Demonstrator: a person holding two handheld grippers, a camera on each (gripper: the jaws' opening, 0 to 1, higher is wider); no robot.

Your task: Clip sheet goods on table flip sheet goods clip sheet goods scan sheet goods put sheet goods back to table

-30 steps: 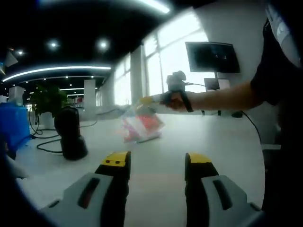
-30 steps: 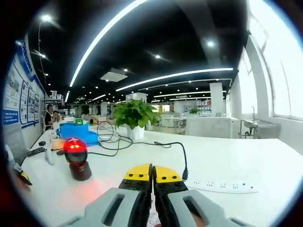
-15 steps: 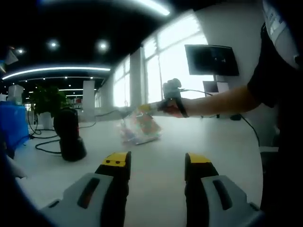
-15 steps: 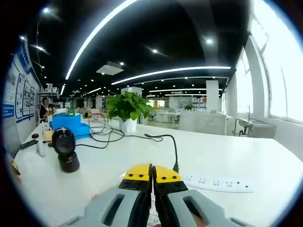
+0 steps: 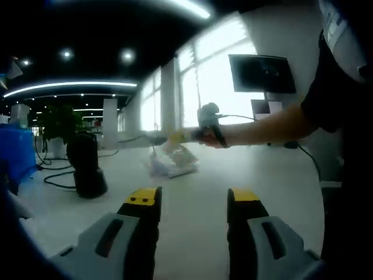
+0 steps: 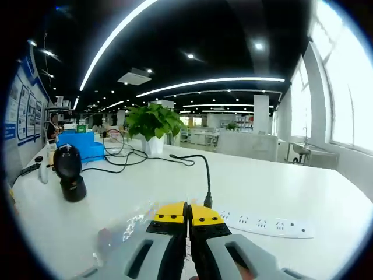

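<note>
— Two grippers in my hands; what are they doing?

— My left gripper hangs over the white table with its yellow-tipped jaws spread apart and nothing between them. My right gripper has its jaws pressed together on the edge of the sheet goods, a clear, crinkly plastic packet.

— Where is that packet?

— In the left gripper view it sits low against the table at the tip of my right gripper. It looks see-through with pale and yellowish contents, though it is blurred, so I can't make out more. In the right gripper view it spreads to the left of the jaws, glossy, with a reddish patch inside.

— Any writing on it?

— None I can read. The wall posters carry print too small to read.

— What else is on the table?

— A black scanner, a white power strip, a black cable, a blue box and a potted plant.
</note>
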